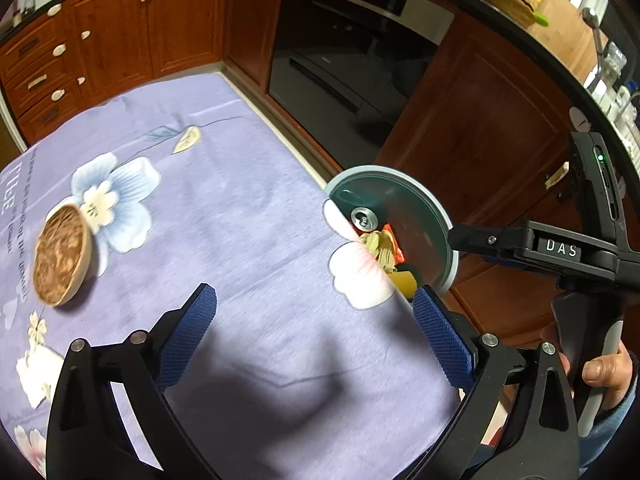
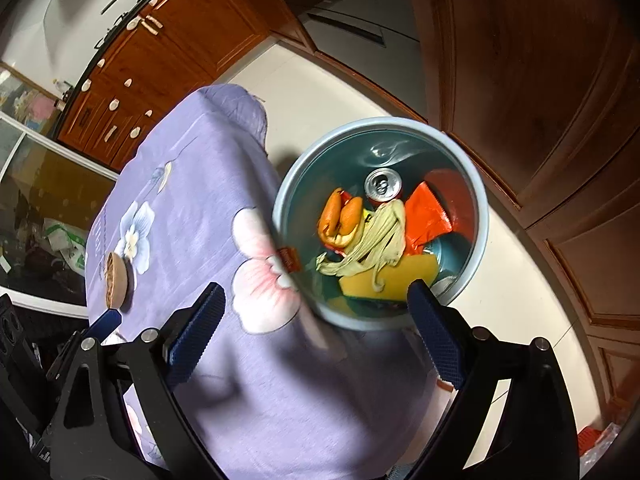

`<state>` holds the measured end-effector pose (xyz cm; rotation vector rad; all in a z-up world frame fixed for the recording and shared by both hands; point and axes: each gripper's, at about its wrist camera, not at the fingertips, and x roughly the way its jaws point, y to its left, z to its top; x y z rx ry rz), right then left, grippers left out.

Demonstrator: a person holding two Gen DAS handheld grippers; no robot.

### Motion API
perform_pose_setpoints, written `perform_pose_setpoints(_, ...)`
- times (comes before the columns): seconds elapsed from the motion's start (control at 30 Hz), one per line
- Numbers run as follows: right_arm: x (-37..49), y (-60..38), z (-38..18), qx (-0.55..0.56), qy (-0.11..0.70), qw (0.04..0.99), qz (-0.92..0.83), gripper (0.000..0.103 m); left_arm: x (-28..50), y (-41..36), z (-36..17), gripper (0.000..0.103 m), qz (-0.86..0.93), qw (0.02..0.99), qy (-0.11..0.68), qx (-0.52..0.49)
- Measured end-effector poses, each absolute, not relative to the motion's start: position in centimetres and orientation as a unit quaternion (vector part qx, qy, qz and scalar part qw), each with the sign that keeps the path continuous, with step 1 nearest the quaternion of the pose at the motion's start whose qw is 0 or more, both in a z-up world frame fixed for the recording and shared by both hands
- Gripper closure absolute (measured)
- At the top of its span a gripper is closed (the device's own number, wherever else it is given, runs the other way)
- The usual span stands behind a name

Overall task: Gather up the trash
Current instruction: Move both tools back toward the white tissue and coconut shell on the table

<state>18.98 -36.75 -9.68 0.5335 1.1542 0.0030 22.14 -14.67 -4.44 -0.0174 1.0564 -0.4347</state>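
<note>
A pale blue trash bin point(image 2: 478, 200) stands on the floor just past the table's right edge. Inside lie a silver can point(image 2: 383, 185), orange peel point(image 2: 340, 216), a red wrapper point(image 2: 428, 216), pale stringy peel point(image 2: 380, 240) and a yellow piece point(image 2: 392, 280). A small red-brown packet point(image 2: 289, 258) shows, blurred, at the bin's near-left rim. My right gripper point(image 2: 316, 332) hangs open above the table edge and bin, with nothing between its pads. Over the lavender cloth, my left gripper point(image 1: 316, 336) is open and empty too. The bin point(image 1: 436, 216) and can point(image 1: 363, 218) also show in the left wrist view.
A wooden bowl point(image 1: 60, 256) with brown contents sits at the table's left side, also seen as the bowl point(image 2: 116, 280). The floral cloth point(image 1: 240, 200) covers the table. Wooden cabinets point(image 1: 120, 32) and a dark oven point(image 1: 340, 60) line the far side. A hand point(image 1: 600, 368) holds the right tool's handle.
</note>
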Motion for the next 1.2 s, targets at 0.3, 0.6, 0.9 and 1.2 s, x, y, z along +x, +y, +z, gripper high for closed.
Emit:
perform_pose_setpoints(0.3, 17.9, -32.1, -8.8, 0.227, 0.543, 0.808, 0.021, 0.015, 19.5, -9.2, -4.2, 0.004, -0.179, 0.853, 0.488, -0.033)
perform_pose_setpoints(0.6, 18.6, -25.6, -8.9, 0.201, 0.563, 0.800, 0.060, 0.015, 17.5, -1.7, -4.9, 0.004, -0.130, 0.861, 0.486, -0.075)
perform_pose_setpoints(0.9, 19.9, -19.1, -10.0, 0.162, 0.591, 0.784, 0.095, 0.015, 16.6, 7.5, -7.7, 0.004, -0.034, 0.860, 0.496, -0.112)
perform_pose_setpoints(1.2, 21.3, -15.0, -11.6, 0.138, 0.615, 0.768, 0.111, 0.015, 17.4, 11.9, -10.1, 0.004, 0.007, 0.847, 0.513, -0.135)
